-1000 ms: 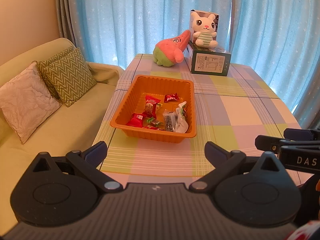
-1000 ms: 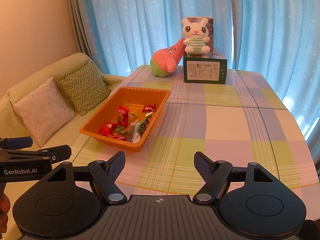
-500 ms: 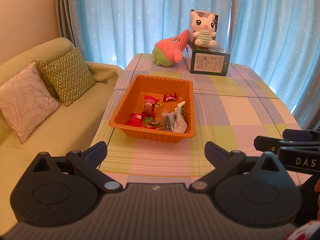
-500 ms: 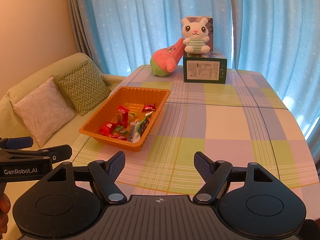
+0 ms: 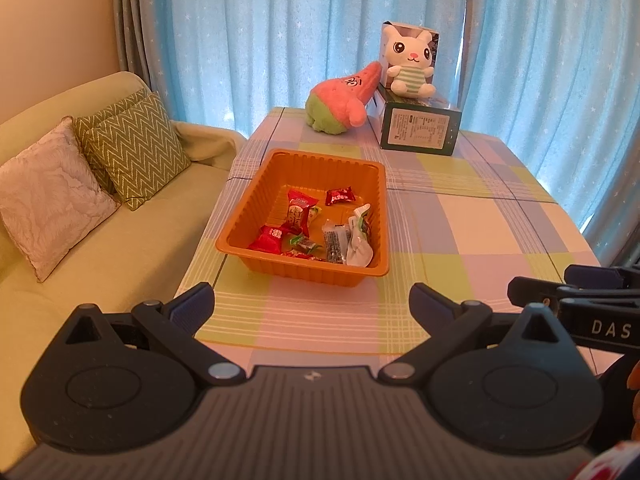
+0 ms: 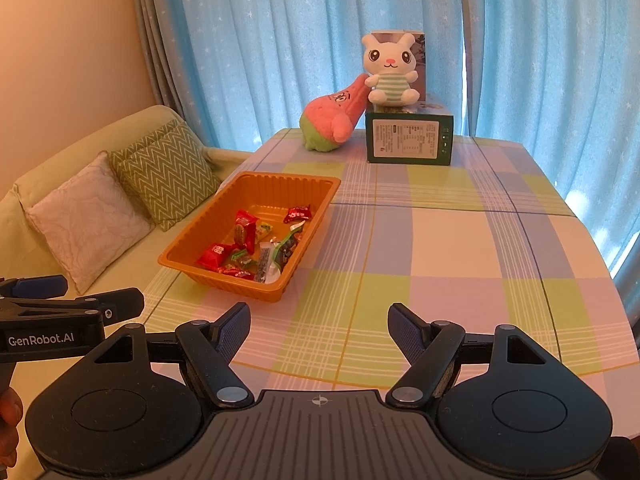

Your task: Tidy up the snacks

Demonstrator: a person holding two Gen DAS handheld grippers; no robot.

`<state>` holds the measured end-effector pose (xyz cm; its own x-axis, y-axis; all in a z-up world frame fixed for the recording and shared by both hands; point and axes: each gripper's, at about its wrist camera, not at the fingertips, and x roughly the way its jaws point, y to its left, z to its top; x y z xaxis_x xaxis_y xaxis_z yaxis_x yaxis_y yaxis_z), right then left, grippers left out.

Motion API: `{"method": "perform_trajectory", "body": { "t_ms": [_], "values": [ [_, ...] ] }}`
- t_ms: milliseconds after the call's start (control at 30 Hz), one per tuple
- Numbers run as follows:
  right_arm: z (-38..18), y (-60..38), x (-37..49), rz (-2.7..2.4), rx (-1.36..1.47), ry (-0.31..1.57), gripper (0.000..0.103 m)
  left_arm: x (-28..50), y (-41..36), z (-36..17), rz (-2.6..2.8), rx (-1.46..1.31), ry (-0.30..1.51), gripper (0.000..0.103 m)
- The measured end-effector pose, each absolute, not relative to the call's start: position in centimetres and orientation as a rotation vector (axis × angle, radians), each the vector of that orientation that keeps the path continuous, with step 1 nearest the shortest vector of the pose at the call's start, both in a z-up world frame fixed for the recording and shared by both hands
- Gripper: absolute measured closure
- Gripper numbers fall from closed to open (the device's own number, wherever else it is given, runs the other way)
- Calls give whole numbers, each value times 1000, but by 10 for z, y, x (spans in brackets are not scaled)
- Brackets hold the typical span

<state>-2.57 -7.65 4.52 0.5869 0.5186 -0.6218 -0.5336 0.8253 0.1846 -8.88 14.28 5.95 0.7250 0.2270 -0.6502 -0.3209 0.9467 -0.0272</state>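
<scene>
All the wrapped snacks [image 5: 316, 232] I can see lie inside the ribbed orange plastic tray [image 5: 256, 204] on the checked tablecloth [image 6: 440, 248], none loose on the cloth. My left gripper [image 5: 312, 304] and right gripper [image 6: 319, 326] hover near the tray, jaws wide, holding nothing. I judge the tidying essentially done.

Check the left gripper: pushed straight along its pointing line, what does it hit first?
Probably the near wall of the orange tray, centred ahead of the left gripper; its tilt may land it on the tablecloth first.
</scene>
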Motion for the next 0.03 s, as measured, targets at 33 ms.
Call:
{"method": "perform_trajectory", "body": {
  "t_ms": [33],
  "values": [
    [45,-77,-26,613,-22,717,27,-89,142,60,302,-141,696,0]
  ]
}}
